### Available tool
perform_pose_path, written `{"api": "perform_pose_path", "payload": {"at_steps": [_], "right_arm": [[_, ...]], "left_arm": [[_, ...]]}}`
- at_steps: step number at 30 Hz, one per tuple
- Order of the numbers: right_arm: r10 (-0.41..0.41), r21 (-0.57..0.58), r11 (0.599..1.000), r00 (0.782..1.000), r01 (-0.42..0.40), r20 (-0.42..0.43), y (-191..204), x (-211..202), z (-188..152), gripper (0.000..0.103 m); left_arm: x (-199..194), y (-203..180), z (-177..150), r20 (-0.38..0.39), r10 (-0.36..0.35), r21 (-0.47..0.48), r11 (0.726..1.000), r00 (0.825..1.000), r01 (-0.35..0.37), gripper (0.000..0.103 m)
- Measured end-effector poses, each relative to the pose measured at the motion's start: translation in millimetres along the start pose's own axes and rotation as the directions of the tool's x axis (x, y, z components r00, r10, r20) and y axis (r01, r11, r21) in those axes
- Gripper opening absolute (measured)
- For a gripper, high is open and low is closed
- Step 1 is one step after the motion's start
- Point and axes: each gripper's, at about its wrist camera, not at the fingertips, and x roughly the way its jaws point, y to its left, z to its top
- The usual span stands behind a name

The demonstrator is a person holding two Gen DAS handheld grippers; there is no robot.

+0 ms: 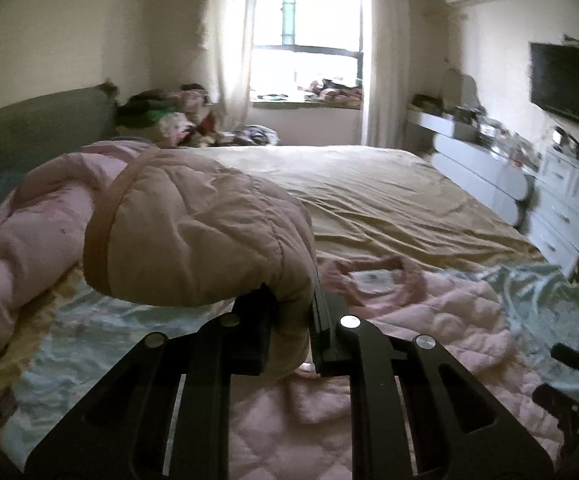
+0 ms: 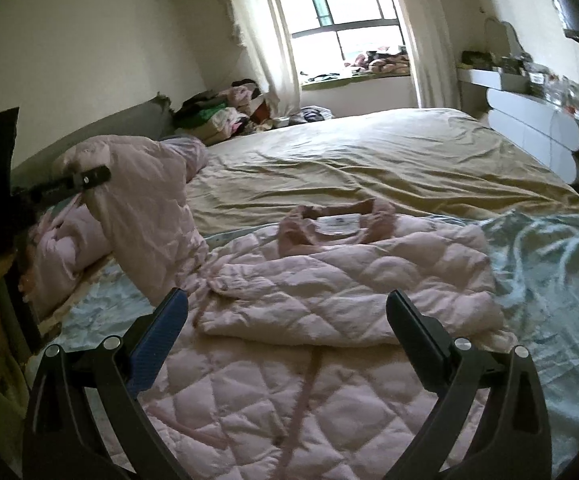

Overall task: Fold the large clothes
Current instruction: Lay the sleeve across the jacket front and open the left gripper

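Observation:
A pink quilted jacket [image 2: 329, 280] lies on the bed, collar [image 2: 337, 220] away from me and one side folded over the body. My left gripper [image 1: 293, 300] is shut on its left sleeve [image 1: 193, 232] and holds it up off the bed, so the cuff end bulges out to the left. The right wrist view shows the same sleeve [image 2: 141, 208] raised, with the left gripper [image 2: 89, 180] at its top. My right gripper [image 2: 287, 300] is open above the jacket's lower half, nothing between its fingers. Its edge also shows in the left wrist view [image 1: 573, 380].
The bed has a tan sheet [image 2: 369, 152] and a teal patterned cover [image 2: 549, 260] under the jacket. Another bunched pink garment [image 1: 5, 248] lies left by the grey headboard [image 1: 29, 128]. White dressers [image 1: 569, 200] line the right wall. Clothes are piled near the window [image 2: 225, 112].

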Motion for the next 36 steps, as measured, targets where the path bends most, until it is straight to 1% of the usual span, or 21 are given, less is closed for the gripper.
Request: {"api": "perform_pose_path", "payload": {"at_steps": [6,9,10,12,14,17,19,20,21,23,24,25,26,27,28,29,30,31,33,34,36], "right_arm": [[-0.044,0.064,0.997,0.999,0.044,0.006,-37,-12,-10,0.099],[-0.082,0.109,0.991,0.997,0.081,0.0,-61,-21,-20,0.099],[-0.092,0.124,0.988,0.996,0.092,-0.001,-68,-23,-23,0.099],[-0.12,0.17,0.978,0.993,0.12,-0.009,-85,-28,-32,0.099],[-0.147,0.21,0.966,0.989,0.149,-0.023,-99,-31,-41,0.099],[-0.177,0.255,0.949,0.983,0.184,-0.052,-117,-36,-55,0.099],[-0.201,0.269,0.939,0.977,0.213,-0.072,-126,-41,-67,0.099],[-0.216,0.274,0.934,0.973,0.231,-0.084,-131,-43,-74,0.099],[-0.227,0.279,0.928,0.969,0.245,-0.095,-135,-44,-78,0.099],[-0.247,0.293,0.916,0.961,0.274,-0.125,-143,-46,-88,0.099],[-0.258,0.297,0.911,0.957,0.287,-0.135,-146,-47,-90,0.099],[-0.264,0.3,0.908,0.955,0.294,-0.137,-149,-48,-91,0.099],[-0.271,0.302,0.905,0.953,0.3,-0.137,-151,-49,-90,0.099],[-0.276,0.302,0.903,0.952,0.304,-0.134,-152,-50,-89,0.099],[-0.279,0.3,0.904,0.952,0.305,-0.127,-152,-52,-87,0.099],[-0.282,0.296,0.905,0.952,0.306,-0.124,-151,-52,-83,0.099],[-0.278,0.292,0.908,0.953,0.301,-0.117,-148,-52,-78,0.099],[-0.272,0.29,0.911,0.956,0.293,-0.113,-147,-50,-75,0.099],[-0.251,0.28,0.92,0.961,0.274,-0.115,-141,-43,-66,0.099],[-0.229,0.274,0.928,0.966,0.253,-0.118,-137,-36,-61,0.099],[-0.182,0.274,0.938,0.975,0.211,-0.128,-127,-23,-53,0.099]], "left_arm": [[25,-54,-21,-0.057,-0.09,0.078,0.993,0.994,0.094,0.008],[41,-81,-40,-0.105,-0.137,0.108,0.983,0.985,0.148,0.008],[49,-94,-51,-0.135,-0.159,0.125,0.977,0.978,0.176,0.009],[60,-110,-68,-0.176,-0.163,0.163,0.968,0.971,0.192,0.009],[72,-127,-89,-0.215,-0.151,0.203,0.959,0.965,0.196,0.01],[86,-147,-120,-0.283,-0.124,0.226,0.955,0.951,0.192,0.014],[85,-160,-134,-0.29,-0.113,0.267,0.944,0.95,0.193,0.018],[84,-168,-141,-0.286,-0.095,0.303,0.935,0.953,0.184,0.02],[84,-174,-145,-0.284,-0.084,0.332,0.926,0.955,0.18,0.025],[84,-180,-152,-0.313,-0.123,0.327,0.917,0.942,0.228,0.034],[83,-182,-155,-0.323,-0.139,0.324,0.913,0.936,0.247,0.042],[82,-183,-156,-0.325,-0.139,0.331,0.91,0.935,0.25,0.048],[79,-184,-159,-0.32,-0.136,0.349,0.903,0.938,0.25,0.05],[75,-184,-162,-0.321,-0.146,0.36,0.895,0.936,0.263,0.056],[71,-182,-164,-0.327,-0.154,0.361,0.891,0.932,0.275,0.061],[67,-180,-167,-0.335,-0.166,0.365,0.885,0.927,0.29,0.063],[62,-177,-168,-0.335,-0.178,0.365,0.881,0.925,0.301,0.069],[57,-171,-168,-0.335,-0.188,0.361,0.88,0.923,0.31,0.075],[47,-154,-167,-0.342,-0.23,0.309,0.888,0.911,0.34,0.082],[44,-143,-165,-0.345,-0.244,0.275,0.897,0.906,0.347,0.084],[42,-124,-159,-0.341,-0.252,0.22,0.916,0.906,0.337,0.087]]}}
